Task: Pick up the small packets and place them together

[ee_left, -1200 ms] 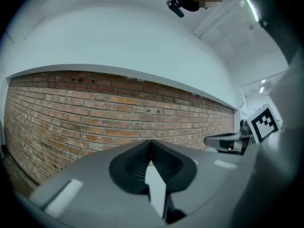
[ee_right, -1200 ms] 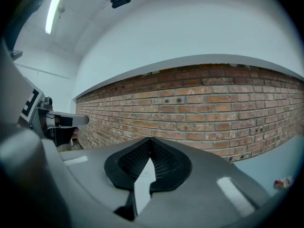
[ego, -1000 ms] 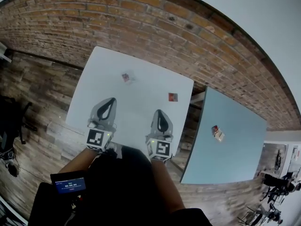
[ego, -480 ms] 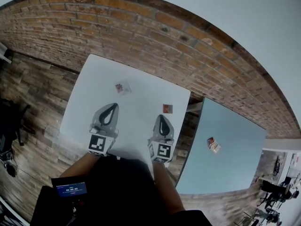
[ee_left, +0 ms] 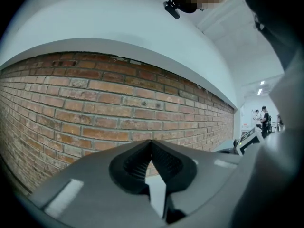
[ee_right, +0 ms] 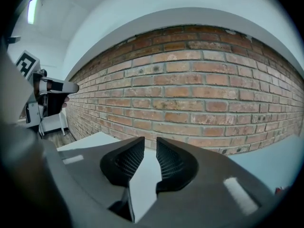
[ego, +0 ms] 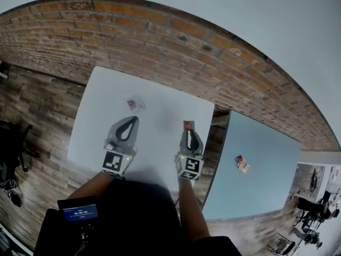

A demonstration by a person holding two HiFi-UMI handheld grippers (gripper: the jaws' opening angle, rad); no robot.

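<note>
Two small packets lie on the white table [ego: 101,97]: a pale one with a red patch [ego: 136,104] towards the back, and a red one [ego: 188,125] near the right edge. A third packet [ego: 241,163] rests on the blue table [ego: 266,153]. My right gripper [ego: 189,134] points at the red packet, its tips just short of it. Its jaws have just been opening and now stand a little apart, with only table surface showing between them in the right gripper view [ee_right: 150,148]. My left gripper [ego: 129,122] is shut and empty [ee_left: 152,144], hovering short of the pale packet.
A brick wall [ego: 160,31] runs close behind both tables. A narrow gap with wooden floor [ego: 32,100] separates the white table from the blue one. A dark chair [ego: 10,143] stands at the far left.
Both grippers have moved forward over the white table. The right one came down to the red packet and its jaws parted; the left stayed shut.
</note>
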